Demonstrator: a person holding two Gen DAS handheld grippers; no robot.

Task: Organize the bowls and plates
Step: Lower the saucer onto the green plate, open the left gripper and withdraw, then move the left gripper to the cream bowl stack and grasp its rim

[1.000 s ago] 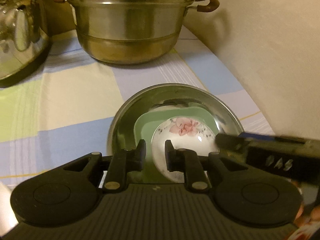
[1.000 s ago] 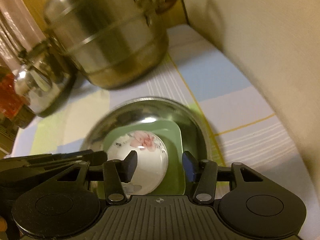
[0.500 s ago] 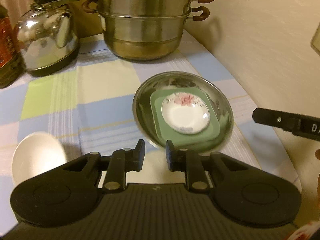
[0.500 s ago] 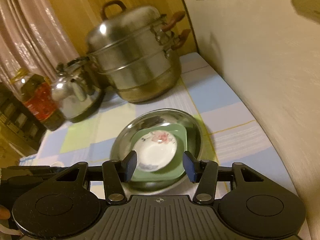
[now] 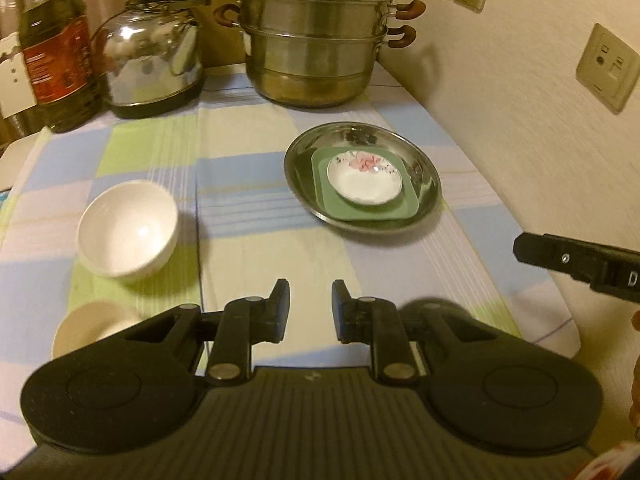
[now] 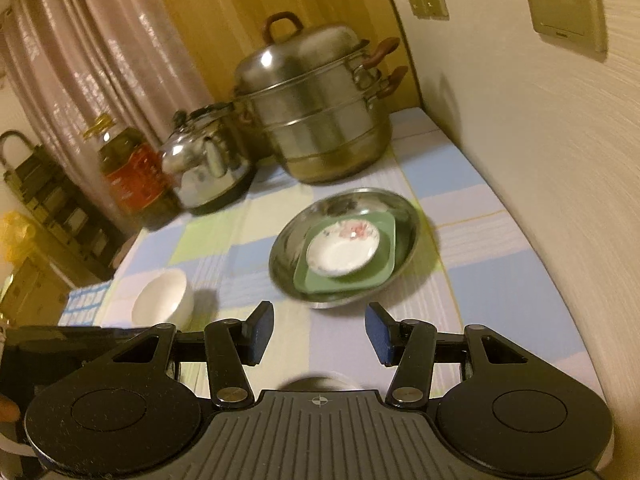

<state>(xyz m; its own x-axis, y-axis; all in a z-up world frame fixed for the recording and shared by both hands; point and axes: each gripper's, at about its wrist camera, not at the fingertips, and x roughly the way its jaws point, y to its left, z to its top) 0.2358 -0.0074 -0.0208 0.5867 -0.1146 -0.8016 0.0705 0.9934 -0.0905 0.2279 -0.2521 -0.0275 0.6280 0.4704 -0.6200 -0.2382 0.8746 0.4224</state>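
— What is seen on the table now?

— A shiny metal dish (image 5: pixel 362 178) is seen on the checked cloth (image 5: pixel 240 240), close to the wall. A green square plate (image 5: pixel 364 206) is laid inside it, and a small flowered saucer (image 5: pixel 365 178) is set on top of the green plate. All three are stacked, one in the other.

— Is anything held by the grippers?

— No. The left gripper (image 5: pixel 310 304) is held above the near part of the cloth, with its jaws a little apart and nothing between them. The right gripper (image 6: pixel 319 332) is also kept over the cloth, with its jaws set wide apart and nothing between them.

— What is different from a moment ago?

— A second ago the stack was seen right at the fingertips, very big in both views. Now both grippers have been pulled back and lifted, so the stack is seen small and well apart from them. The stack itself has not been moved. The gap of each gripper looks the same as before.

— What else is shown now?

— More of the table is shown. A white bowl (image 5: pixel 127 229) is seen to the left, standing alone on the cloth. A second pale bowl (image 5: pixel 90 326) is partly hidden behind the left gripper's body. At the back, a big steel steamer pot (image 5: pixel 316 40), a kettle (image 5: pixel 150 64) and a bottle of oil (image 5: pixel 56 52) are lined up. In the right view, the same white bowl (image 6: pixel 162 300) is seen just beyond the left finger.
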